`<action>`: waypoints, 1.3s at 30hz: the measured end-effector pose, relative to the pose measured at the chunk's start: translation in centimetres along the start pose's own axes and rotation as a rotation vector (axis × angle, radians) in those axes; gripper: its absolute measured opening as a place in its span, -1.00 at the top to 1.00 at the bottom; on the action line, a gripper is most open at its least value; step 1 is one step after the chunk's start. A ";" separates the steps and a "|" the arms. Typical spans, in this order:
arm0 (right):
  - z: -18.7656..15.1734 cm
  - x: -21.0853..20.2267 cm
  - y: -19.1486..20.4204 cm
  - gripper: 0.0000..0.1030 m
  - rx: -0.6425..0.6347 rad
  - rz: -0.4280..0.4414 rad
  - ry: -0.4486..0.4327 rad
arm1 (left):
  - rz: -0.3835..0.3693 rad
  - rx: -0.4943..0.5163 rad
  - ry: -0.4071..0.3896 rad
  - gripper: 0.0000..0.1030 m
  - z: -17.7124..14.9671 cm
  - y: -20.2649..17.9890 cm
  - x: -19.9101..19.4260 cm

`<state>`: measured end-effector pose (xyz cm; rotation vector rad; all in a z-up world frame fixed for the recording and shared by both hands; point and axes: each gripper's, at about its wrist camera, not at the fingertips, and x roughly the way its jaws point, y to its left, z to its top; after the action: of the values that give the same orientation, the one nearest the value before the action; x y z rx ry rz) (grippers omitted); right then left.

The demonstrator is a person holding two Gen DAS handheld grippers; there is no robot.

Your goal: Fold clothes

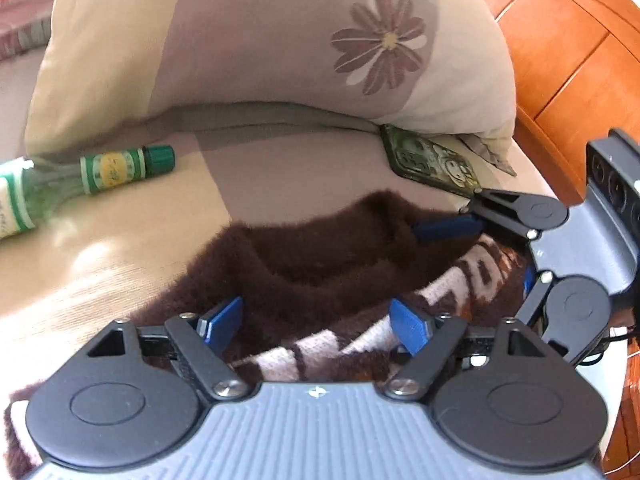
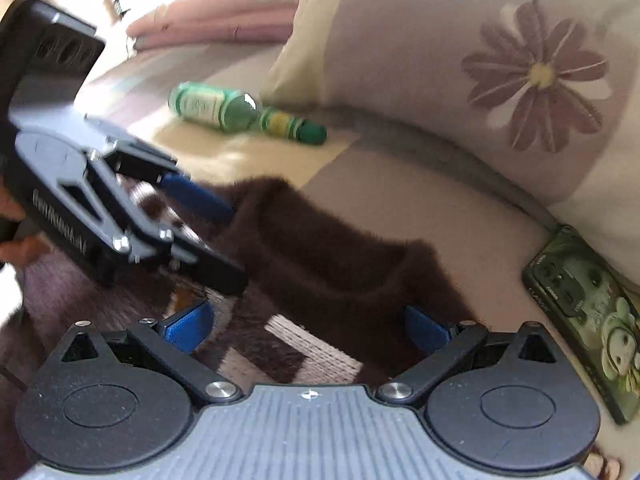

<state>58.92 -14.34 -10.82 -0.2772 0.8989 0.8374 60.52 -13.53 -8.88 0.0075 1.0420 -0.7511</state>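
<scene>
A dark brown fuzzy garment (image 1: 320, 256) with white lettering lies bunched on the bed; it also shows in the right wrist view (image 2: 328, 256). My left gripper (image 1: 318, 324) is open, its blue pads either side of the garment's near part. My right gripper (image 2: 306, 328) is open over the same garment, pads apart around the cloth. The right gripper shows at the right of the left wrist view (image 1: 492, 256), and the left gripper at the left of the right wrist view (image 2: 208, 236). Neither one pinches the cloth.
A green glass bottle (image 1: 80, 180) lies on the beige bedsheet (image 1: 120, 248), also seen in the right wrist view (image 2: 240, 114). A flowered pillow (image 1: 280, 40) stands behind. A green phone (image 2: 588, 320) lies beside the pillow. An orange wooden headboard (image 1: 572, 60) is at right.
</scene>
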 end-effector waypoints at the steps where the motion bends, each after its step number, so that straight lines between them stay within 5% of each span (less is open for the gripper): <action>1: -0.1 0.5 -0.1 -1.00 -0.010 0.000 0.005 | -0.004 -0.002 -0.003 -0.58 0.1 0.2 0.3; 9: -0.4 1.1 -0.9 -1.00 0.011 0.013 -0.067 | -0.016 -0.024 -0.063 -0.59 0.8 0.8 0.9; 17: 0.0 0.2 -0.8 -1.00 0.032 -0.055 -0.052 | -0.034 -0.025 -0.024 -0.64 0.9 0.9 0.9; 24: 0.2 -1.2 -1.0 -1.00 0.071 -0.087 -0.091 | 0.014 -0.011 -0.054 -0.65 1.2 0.3 -0.9; 35: -6.0 -9.5 0.9 -1.00 0.169 -0.228 -0.103 | 0.180 0.066 -0.078 -0.65 -4.6 -3.1 -7.6; 39: -10.1 -9.3 2.4 -1.00 0.222 -0.244 -0.027 | 0.212 0.093 0.006 -0.66 -7.5 -4.9 -5.8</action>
<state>48.16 -23.04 -9.48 -0.1769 0.9037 0.5098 50.31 -11.42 -6.67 0.1974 0.9937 -0.6063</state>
